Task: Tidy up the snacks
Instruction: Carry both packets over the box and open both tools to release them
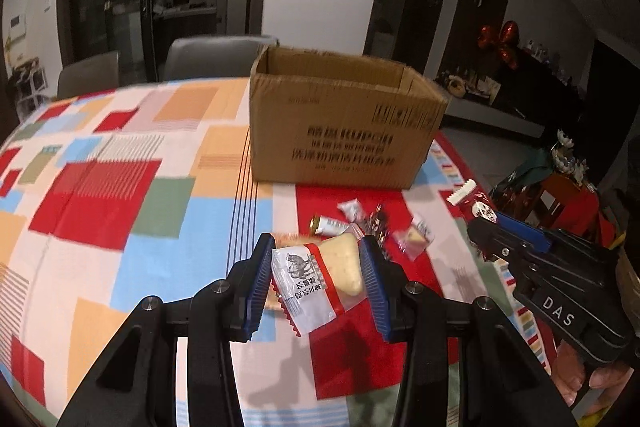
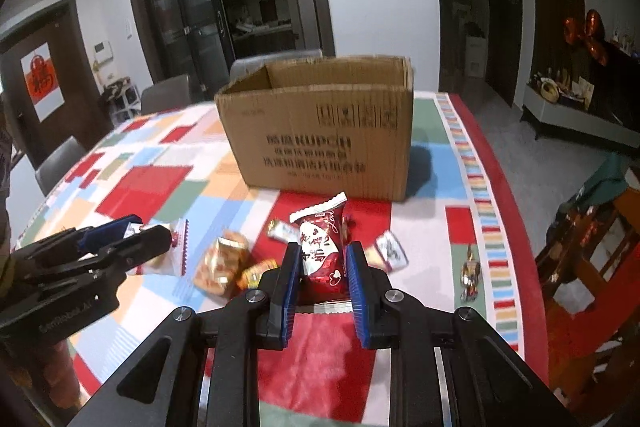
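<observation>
left gripper [image 1: 316, 267] pinches a white camel-print snack packet [image 1: 308, 287]; right gripper [image 2: 322, 267] clamps a red snack packet [image 2: 324, 247].

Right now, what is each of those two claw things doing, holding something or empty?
Left gripper: closed on a white and red snack packet.
Right gripper: closed on a red snack packet.

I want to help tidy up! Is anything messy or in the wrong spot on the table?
Yes. Small snacks lie scattered loose on the tablecloth in front of the open box, not inside it. One candy sits apart near the table's right edge. Nothing looks spilled or broken.
</observation>
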`<action>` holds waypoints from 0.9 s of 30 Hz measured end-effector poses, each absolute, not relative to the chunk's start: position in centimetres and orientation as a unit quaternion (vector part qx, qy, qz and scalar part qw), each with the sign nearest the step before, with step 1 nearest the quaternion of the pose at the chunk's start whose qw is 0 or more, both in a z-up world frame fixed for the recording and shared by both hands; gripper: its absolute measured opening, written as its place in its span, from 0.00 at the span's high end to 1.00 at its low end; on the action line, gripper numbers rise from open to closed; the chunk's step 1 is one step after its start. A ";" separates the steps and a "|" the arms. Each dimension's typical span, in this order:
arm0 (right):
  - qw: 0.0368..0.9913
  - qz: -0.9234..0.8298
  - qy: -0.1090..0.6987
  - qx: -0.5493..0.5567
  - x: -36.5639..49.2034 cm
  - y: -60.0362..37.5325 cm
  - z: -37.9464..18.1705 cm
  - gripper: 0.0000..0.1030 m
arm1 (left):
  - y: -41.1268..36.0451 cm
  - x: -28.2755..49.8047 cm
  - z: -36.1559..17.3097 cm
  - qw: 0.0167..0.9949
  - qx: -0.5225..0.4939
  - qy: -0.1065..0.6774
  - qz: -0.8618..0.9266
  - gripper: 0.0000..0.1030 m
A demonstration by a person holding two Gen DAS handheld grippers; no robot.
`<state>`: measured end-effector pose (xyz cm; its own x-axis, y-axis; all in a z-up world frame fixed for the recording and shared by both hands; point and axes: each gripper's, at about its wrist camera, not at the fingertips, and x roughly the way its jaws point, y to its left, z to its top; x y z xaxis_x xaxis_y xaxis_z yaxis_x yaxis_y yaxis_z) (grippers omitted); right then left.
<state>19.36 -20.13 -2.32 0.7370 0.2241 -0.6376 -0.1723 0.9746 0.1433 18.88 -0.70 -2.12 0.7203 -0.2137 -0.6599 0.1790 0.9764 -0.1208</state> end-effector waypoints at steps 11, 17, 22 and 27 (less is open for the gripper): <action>0.951 0.098 0.289 0.053 21.5 -19.8 2.0 0.76 | -1.0 21.0 1.8 0.942 -0.020 0.314 -0.114 0.58; 0.959 0.098 0.261 0.056 23.2 -19.1 4.0 0.76 | -0.8 23.1 4.3 0.952 -0.012 0.286 -0.106 0.58; 0.962 0.101 0.248 0.058 24.6 -18.9 4.8 0.76 | -0.7 24.7 5.7 0.959 -0.007 0.266 -0.100 0.58; 0.964 0.106 0.237 0.058 26.3 -18.5 5.6 0.76 | -0.8 27.0 6.7 0.961 -0.009 0.257 -0.099 0.58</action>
